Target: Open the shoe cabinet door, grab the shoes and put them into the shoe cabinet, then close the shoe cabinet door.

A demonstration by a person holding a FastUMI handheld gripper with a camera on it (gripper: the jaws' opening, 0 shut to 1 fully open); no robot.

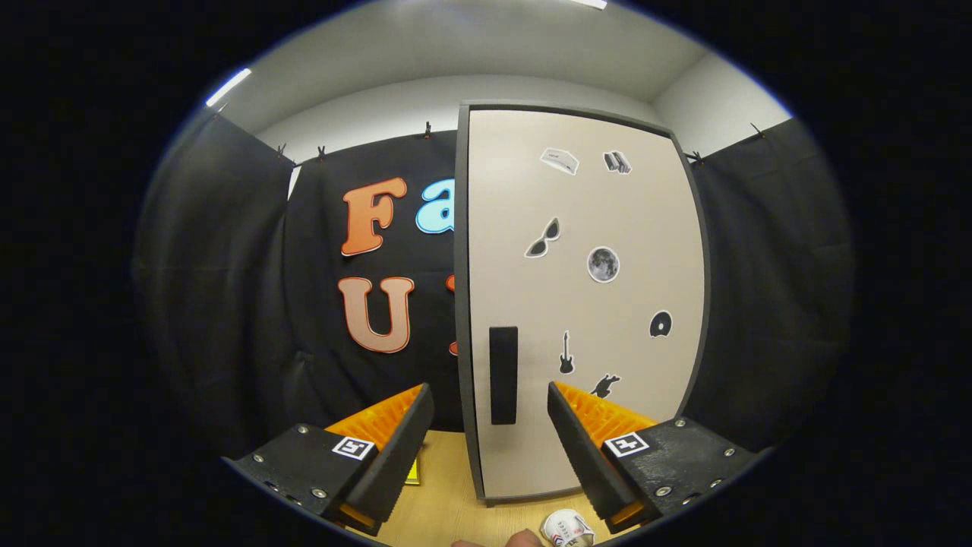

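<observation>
No word, brand or number can be read on anything here apart from the booth wall's letters. Each gripper finger [395,448] carries a small square white tag printed with a black coded pattern [354,447], one on the left finger and another [624,444] on the right, and neither spells anything. Beyond the fingers, the tall beige shoe cabinet door [585,304] bears picture stickers without lettering, such as sunglasses [544,239], a grey moon disc [603,264], a black guitar [566,353] and a black record [661,324], while the marks on the white shoe [566,528] just behind the right finger are too small to make out.
</observation>
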